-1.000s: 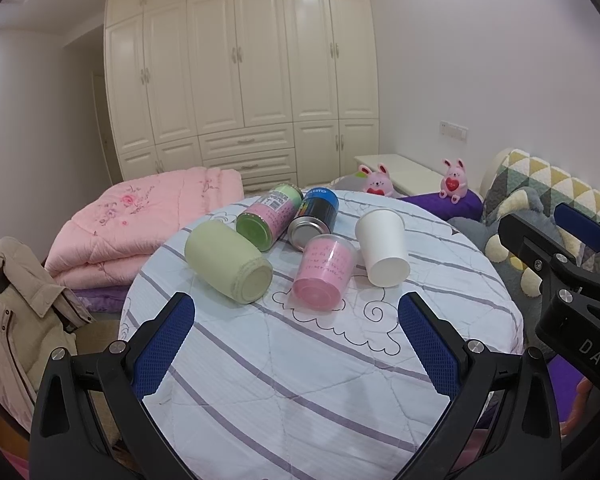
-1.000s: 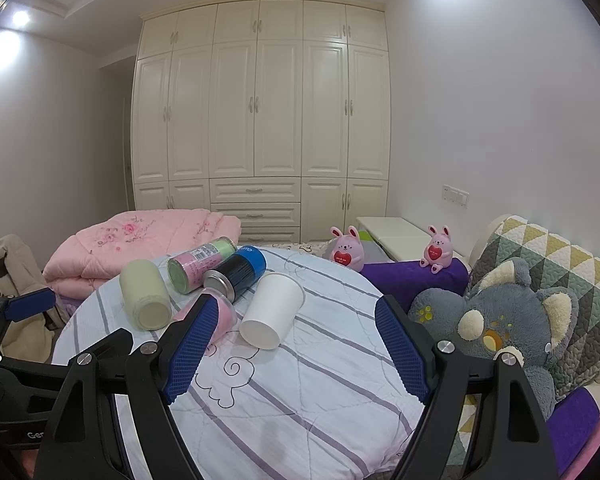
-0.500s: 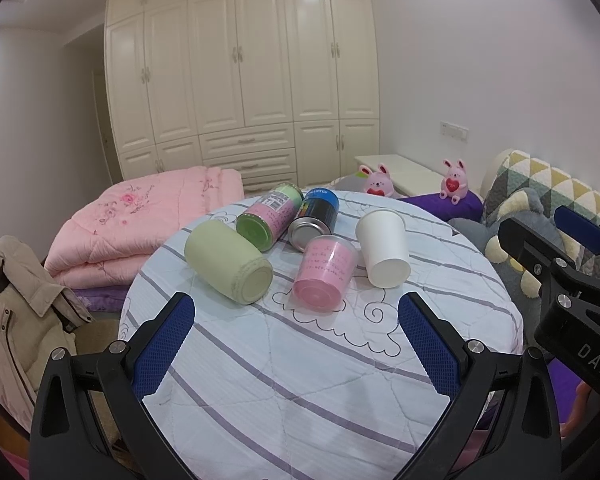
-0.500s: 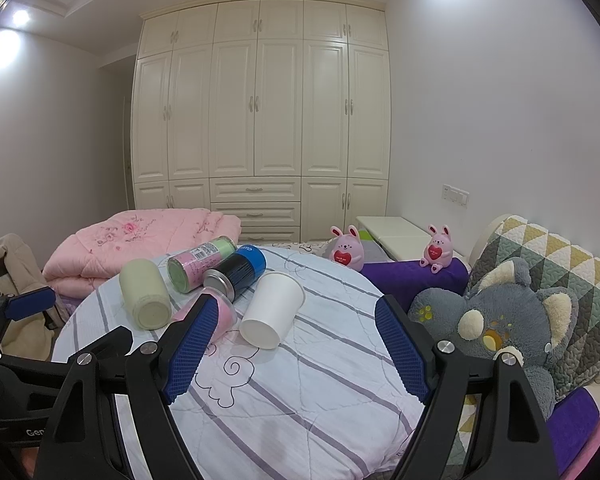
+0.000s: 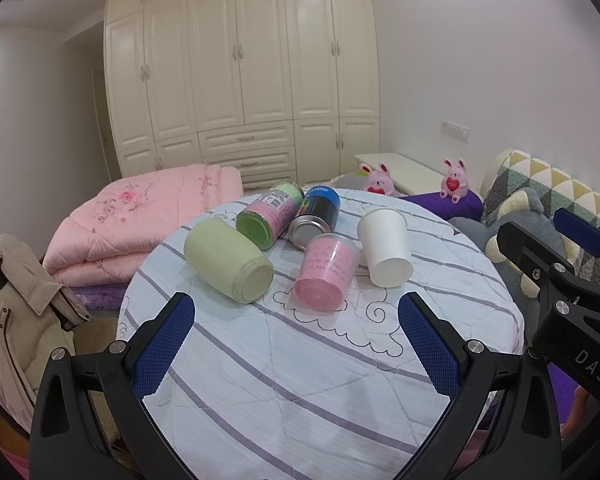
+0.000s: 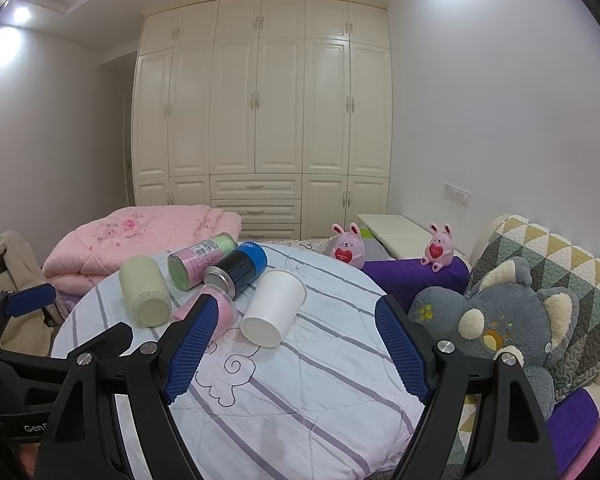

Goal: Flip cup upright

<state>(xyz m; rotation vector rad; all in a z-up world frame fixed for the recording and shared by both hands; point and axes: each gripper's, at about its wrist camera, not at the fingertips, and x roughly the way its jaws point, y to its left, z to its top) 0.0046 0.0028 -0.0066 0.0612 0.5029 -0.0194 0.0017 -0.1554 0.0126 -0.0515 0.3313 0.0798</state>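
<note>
Lying on its side near the middle of the round striped-cloth table (image 5: 300, 380), the white paper cup (image 5: 384, 252) rests just right of a tipped pink plastic cup (image 5: 326, 274). Both the left gripper (image 5: 296, 346) and the right gripper (image 6: 294, 354) hang wide open over the near edge, holding nothing.

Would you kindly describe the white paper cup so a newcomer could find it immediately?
On the round table with the striped cloth, five containers lie tipped over in a cluster. The white paper cup lies at the cluster's right end, beside the pink cup; it alone is plain white and tapered.
</note>
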